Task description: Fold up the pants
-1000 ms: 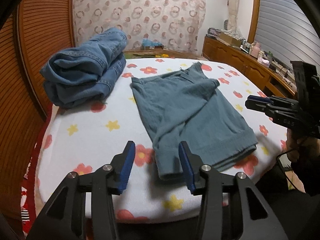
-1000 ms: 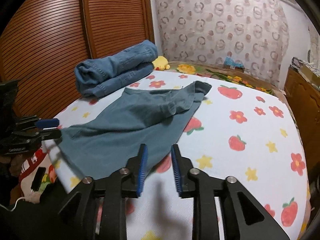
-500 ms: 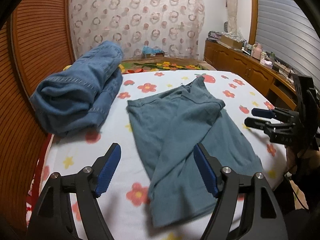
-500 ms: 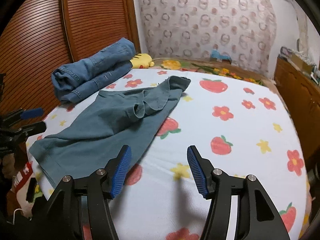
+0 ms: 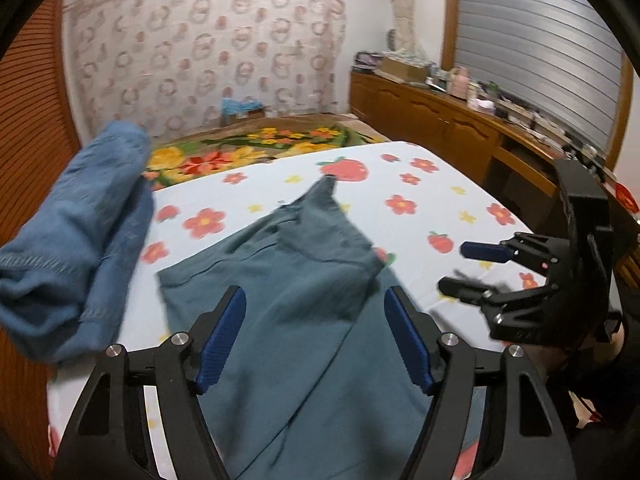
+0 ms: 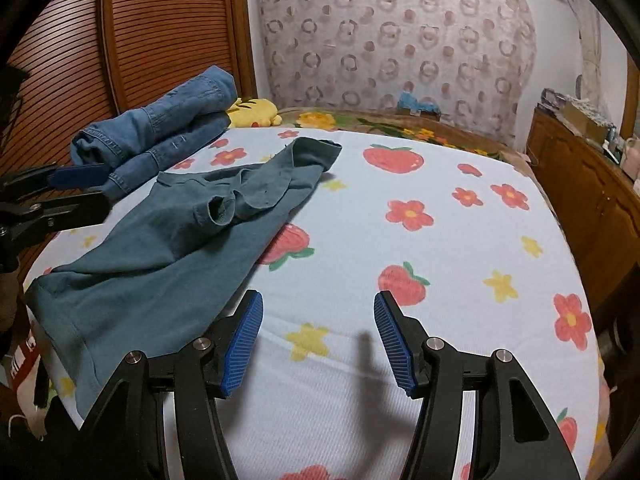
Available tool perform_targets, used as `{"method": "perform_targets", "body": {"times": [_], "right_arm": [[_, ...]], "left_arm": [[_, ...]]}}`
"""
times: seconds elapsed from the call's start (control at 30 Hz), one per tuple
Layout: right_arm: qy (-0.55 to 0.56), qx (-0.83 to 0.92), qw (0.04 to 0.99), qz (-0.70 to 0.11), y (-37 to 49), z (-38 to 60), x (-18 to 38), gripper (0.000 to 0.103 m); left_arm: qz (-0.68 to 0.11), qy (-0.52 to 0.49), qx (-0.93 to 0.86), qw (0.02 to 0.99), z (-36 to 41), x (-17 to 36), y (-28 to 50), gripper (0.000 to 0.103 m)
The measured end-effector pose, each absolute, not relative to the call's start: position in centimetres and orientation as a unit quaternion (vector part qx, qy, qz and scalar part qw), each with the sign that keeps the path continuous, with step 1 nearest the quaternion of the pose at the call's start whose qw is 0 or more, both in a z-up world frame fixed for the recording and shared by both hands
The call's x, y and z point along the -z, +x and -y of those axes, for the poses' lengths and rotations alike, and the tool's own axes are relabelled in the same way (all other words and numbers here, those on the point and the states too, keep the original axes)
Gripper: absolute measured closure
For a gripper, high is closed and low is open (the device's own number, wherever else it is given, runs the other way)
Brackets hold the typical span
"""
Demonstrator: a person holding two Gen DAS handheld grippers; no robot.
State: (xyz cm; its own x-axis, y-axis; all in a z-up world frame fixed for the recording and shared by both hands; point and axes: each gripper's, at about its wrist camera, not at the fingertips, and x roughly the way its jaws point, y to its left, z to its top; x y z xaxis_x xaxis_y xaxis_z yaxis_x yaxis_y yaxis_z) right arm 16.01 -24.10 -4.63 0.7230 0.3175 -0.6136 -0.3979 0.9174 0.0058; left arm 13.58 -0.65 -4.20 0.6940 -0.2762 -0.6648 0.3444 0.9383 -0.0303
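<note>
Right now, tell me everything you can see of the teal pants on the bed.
The teal pants are soft, knit-looking fabric in a dusty blue-green, lying loosely folded on the flower-and-strawberry bedsheet. One part is turned over the rest, leaving a rumpled ridge and a pointed corner toward the curtain. A stitched hem lies at the near bed edge. The folded jeans sit just beside them. Neither open gripper touches them.

Both wrist views low over bed [image 5: 420, 184], sharing teal pants [image 6: 168, 248].
</note>
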Motion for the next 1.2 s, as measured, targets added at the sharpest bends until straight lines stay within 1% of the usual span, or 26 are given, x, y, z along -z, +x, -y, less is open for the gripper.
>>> {"method": "perform_targets", "body": {"times": [0.17,0.23,0.27,0.33,0.37,0.43,0.47,0.5,0.53,0.57,0.63,0.67,0.9,1.2], "right_arm": [[-0.067,-0.195,0.926,-0.315,15.7,24.2,4.6,0.043],[-0.061,-0.195,0.927,-0.315,15.7,24.5,4.7,0.043],[-0.058,-0.196,0.927,-0.315,15.7,24.6,4.7,0.043],[-0.052,-0.198,0.927,-0.315,15.7,24.9,4.7,0.043],[-0.049,-0.197,0.927,-0.315,15.7,25.0,4.7,0.043],[-0.047,-0.198,0.927,-0.316,15.7,25.2,4.7,0.043],[-0.049,-0.199,0.927,-0.316,15.6,25.1,4.7,0.043],[-0.05,-0.2,0.927,-0.315,15.6,25.0,4.7,0.043],[-0.052,-0.201,0.927,-0.313,15.5,25.0,4.7,0.043],[-0.053,-0.2,0.927,-0.312,15.4,25.0,4.7,0.043],[-0.054,-0.199,0.928,-0.31,15.4,25.0,4.8,0.043],[-0.054,-0.199,0.928,-0.309,15.4,25.0,4.8,0.043],[-0.053,-0.201,0.928,-0.31,15.5,25.0,4.8,0.043],[-0.054,-0.2,0.928,-0.311,15.6,25.0,4.8,0.043]], "left_arm": [[-0.375,0.07,0.192,0.904,2.7,5.1,15.5,0.044],[-0.386,0.078,0.199,0.897,3.5,5.6,16.4,0.045],[-0.392,0.081,0.201,0.894,3.7,5.9,16.7,0.048],[-0.403,0.092,0.201,0.888,4.1,6.6,17.4,0.051],[-0.409,0.098,0.2,0.885,4.3,6.9,17.7,0.054],[-0.419,0.108,0.191,0.881,4.5,7.4,18.2,0.062],[-0.421,0.111,0.189,0.88,4.5,7.5,18.4,0.07],[-0.421,0.111,0.189,0.88,4.4,7.5,18.5,0.08],[-0.42,0.109,0.19,0.881,4.2,7.3,18.5,0.085],[-0.419,0.105,0.191,0.882,3.9,7.0,18.5,0.093],[-0.411,0.098,0.189,0.886,3.2,6.3,18.4,0.094],[-0.407,0.098,0.185,0.889,2.8,5.8,18.4,0.097],[-0.379,0.078,0.147,0.91,-1.7,2.8,19.4,0.098],[-0.38,0.066,0.069,0.92,-7.3,3.3,21.7,0.098]]}}
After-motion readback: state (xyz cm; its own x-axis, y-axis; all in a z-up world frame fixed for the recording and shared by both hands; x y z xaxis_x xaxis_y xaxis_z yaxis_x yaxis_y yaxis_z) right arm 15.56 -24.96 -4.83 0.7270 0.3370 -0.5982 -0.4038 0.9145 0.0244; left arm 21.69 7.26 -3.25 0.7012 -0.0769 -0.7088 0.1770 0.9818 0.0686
